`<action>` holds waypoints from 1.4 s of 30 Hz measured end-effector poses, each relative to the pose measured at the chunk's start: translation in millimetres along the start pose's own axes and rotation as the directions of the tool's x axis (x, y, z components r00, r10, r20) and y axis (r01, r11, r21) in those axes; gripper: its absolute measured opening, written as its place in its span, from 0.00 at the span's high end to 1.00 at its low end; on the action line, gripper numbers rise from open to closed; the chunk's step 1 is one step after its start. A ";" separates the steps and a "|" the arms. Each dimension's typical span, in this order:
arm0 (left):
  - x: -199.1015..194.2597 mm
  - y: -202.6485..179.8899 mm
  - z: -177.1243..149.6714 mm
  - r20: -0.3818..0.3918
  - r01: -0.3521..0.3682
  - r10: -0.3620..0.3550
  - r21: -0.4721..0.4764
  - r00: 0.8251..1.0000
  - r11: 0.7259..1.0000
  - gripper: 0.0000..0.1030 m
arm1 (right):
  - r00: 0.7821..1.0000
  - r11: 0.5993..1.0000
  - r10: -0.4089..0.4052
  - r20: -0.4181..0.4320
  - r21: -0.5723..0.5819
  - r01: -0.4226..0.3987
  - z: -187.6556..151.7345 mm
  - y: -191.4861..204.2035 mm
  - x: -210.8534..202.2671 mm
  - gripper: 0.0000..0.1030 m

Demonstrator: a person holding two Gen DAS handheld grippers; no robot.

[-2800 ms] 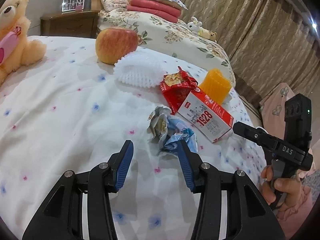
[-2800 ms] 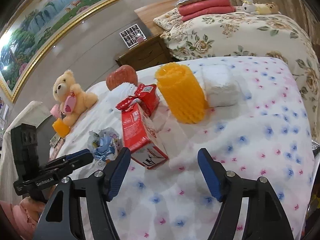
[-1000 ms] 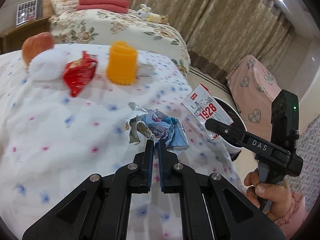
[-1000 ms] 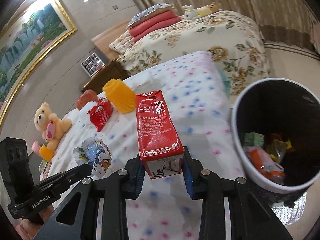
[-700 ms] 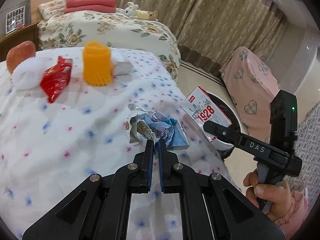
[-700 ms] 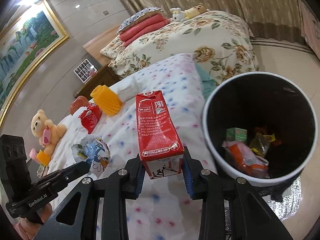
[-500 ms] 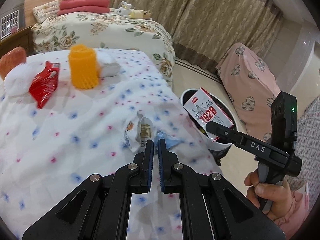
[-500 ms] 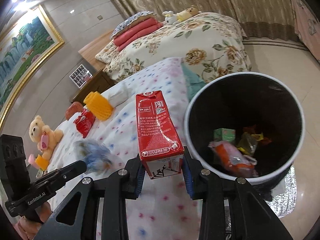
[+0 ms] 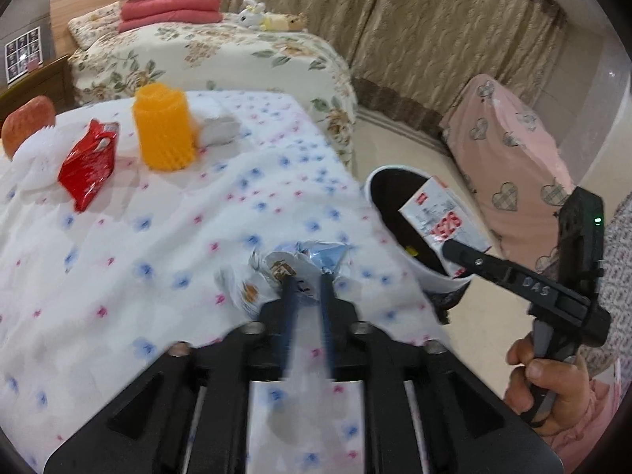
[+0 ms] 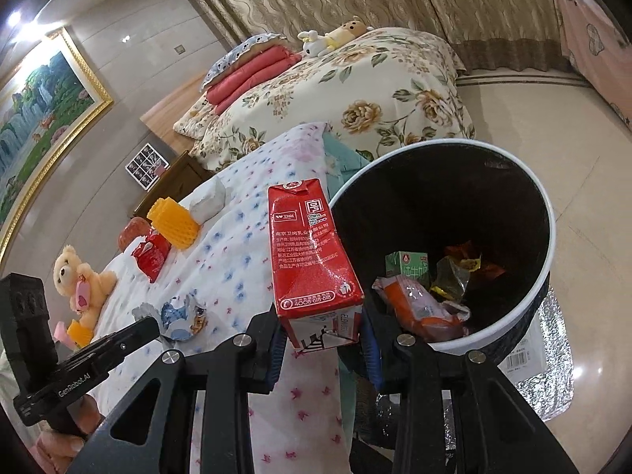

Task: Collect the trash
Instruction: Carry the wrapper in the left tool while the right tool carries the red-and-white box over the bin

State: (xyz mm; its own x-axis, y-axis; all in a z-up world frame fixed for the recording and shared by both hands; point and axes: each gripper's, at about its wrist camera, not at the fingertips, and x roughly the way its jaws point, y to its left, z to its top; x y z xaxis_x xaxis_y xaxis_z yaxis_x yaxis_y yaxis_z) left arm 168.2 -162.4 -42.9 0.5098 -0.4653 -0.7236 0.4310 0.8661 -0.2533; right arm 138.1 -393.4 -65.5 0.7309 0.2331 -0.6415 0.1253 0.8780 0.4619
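Left fingers [image 9: 286,296] newly parted around wrapper [image 9: 300,264]

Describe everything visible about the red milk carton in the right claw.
The red milk carton is a tall paperboard box: red sides with white printed text and a barcode-like mark, a folded top, and a white face bearing large red digits in the left wrist view. Its red side looks creased and slightly dented. The right claw is shut on its lower end, blue pads pressing both sides, holding it roughly upright. It hangs clear of the bedspread, by the rim of the white trash bin, and has not been dropped in.
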 end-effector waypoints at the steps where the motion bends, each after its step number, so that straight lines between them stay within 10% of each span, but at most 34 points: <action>1: 1.8 0.8 -1.3 -0.003 -0.022 0.022 0.001 1.000 1.000 0.58 | 1.000 1.000 0.004 -0.002 0.003 -0.004 -0.7 0.0 0.9 0.67; 6: 13.0 7.0 -4.4 -0.021 -0.062 0.062 -0.003 0.998 0.998 0.50 | 1.000 1.000 0.007 0.004 0.007 -0.007 -1.5 -1.7 -0.9 0.67; 11: 21.1 12.8 -8.1 -0.028 -0.076 0.077 0.016 0.997 0.997 0.83 | 1.000 1.000 0.000 0.010 0.007 0.000 -1.2 -3.6 -4.0 0.67; 14: 19.5 15.8 -8.0 -0.024 -0.064 0.065 0.004 0.998 0.998 0.86 | 1.000 1.000 0.001 0.014 0.008 -0.001 -1.3 -3.2 -5.1 0.67; 42: 40.1 -79.9 25.1 -0.036 0.087 -0.082 0.148 0.996 0.985 0.87 | 0.995 0.994 -0.082 0.052 0.073 0.078 15.6 -51.4 -27.7 0.67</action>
State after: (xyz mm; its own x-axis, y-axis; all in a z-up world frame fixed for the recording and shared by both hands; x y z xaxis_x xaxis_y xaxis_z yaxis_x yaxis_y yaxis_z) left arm 172.9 -254.9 -35.6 0.4459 -0.5282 -0.7227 0.5790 0.7859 -0.2172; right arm 122.0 -451.5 -61.9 0.7522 0.1380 -0.6443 0.2308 0.8607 0.4538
